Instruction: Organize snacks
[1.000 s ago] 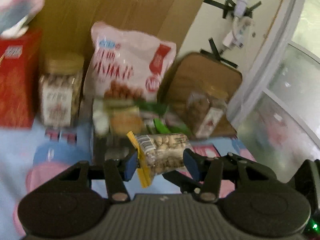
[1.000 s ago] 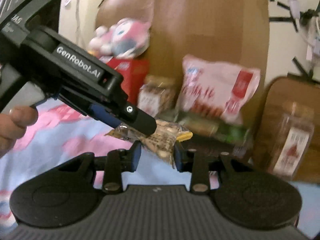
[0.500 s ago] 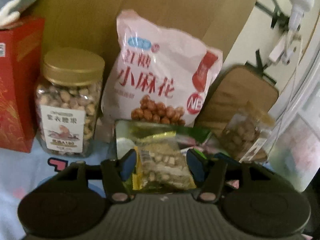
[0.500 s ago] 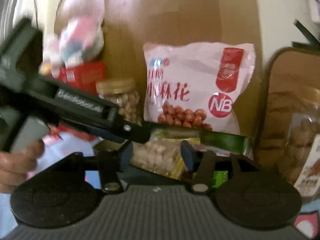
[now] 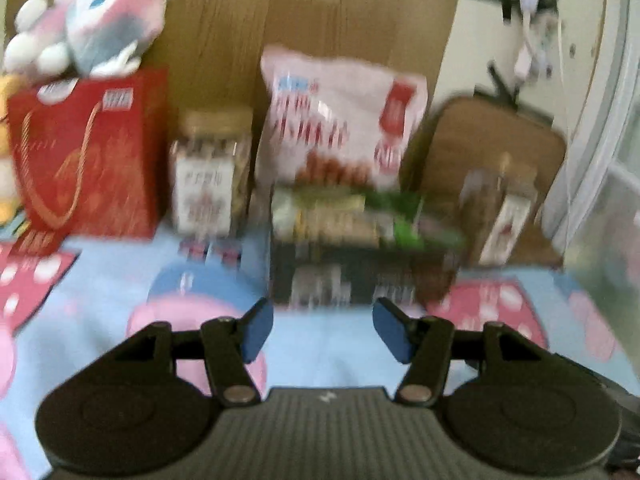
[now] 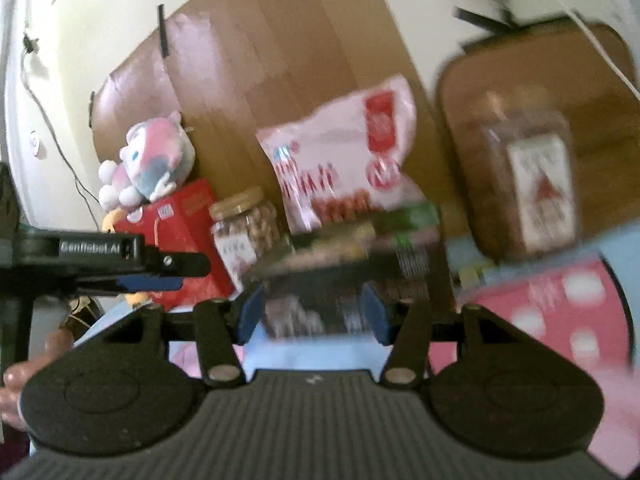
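Both views blurred. Left to right along the back in the left wrist view: plush toy (image 5: 92,20), soft and rounded, sits on a red paper gift bag (image 5: 86,152) with cord handle. Next a clear plastic jar (image 5: 212,172) with tan lid, nuts inside. Then a glossy pink snack bag (image 5: 340,120), crinkled, leaning on cardboard (image 5: 320,8). In front of it a dark rectangular box (image 5: 360,276) with small snack packets (image 5: 352,216) lying on top, green and yellowish wrappers. Right of that a second jar (image 5: 500,208) before a brown rounded board (image 5: 492,136).

Left gripper (image 5: 322,330) released, jaws apart, nothing between them, blue pads over bare cloth (image 5: 320,356) just short of the box. Right gripper (image 6: 310,312) also released and empty; both have just been opening.

Only the right wrist view shows the left gripper from the side, level, plus a hand (image 6: 16,384) at the left edge. The right jar looms larger there.

Open cloth lies in front of the box and to its left.
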### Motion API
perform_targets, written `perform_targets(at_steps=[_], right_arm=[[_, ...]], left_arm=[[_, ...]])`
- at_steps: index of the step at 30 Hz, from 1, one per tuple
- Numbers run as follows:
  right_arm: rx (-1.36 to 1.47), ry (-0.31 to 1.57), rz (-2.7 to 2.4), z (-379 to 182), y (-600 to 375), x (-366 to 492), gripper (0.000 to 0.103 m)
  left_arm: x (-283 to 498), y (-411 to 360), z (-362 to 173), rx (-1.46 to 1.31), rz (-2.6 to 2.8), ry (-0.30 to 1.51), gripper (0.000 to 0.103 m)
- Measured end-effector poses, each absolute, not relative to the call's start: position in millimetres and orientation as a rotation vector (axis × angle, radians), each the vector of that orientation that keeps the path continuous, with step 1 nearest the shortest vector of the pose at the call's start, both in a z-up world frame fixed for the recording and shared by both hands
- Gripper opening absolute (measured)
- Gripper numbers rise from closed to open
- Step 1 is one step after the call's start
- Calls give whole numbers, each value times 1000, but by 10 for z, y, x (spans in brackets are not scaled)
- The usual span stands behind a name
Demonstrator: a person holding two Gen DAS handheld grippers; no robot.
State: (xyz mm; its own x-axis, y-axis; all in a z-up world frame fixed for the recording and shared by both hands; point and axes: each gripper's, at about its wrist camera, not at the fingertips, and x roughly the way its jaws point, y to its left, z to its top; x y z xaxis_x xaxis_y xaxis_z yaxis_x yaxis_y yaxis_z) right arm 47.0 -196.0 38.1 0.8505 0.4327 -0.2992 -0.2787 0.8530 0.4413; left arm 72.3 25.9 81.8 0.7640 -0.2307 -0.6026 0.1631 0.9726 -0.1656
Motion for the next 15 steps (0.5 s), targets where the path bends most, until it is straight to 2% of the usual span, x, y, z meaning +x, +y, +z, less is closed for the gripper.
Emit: perform_targets(at_steps=[2, 5, 7, 11, 15], right_arm=[[426, 457, 367, 271, -1959, 355, 57], [462, 512, 341, 169, -1968, 140, 57], [484, 520, 331, 173, -1984, 0, 59], [500, 472, 298, 272, -1992, -294, 70], [508, 423, 286, 388, -1990, -564, 77]], left_arm=[[546, 185, 744, -59, -163, 679, 58], [274, 134, 672, -26, -131, 682, 69], [120, 121, 645, -18, -112, 677, 87], [-221, 146, 658, -17, -83, 653, 94], [-500, 143, 726, -12, -62, 618, 103]])
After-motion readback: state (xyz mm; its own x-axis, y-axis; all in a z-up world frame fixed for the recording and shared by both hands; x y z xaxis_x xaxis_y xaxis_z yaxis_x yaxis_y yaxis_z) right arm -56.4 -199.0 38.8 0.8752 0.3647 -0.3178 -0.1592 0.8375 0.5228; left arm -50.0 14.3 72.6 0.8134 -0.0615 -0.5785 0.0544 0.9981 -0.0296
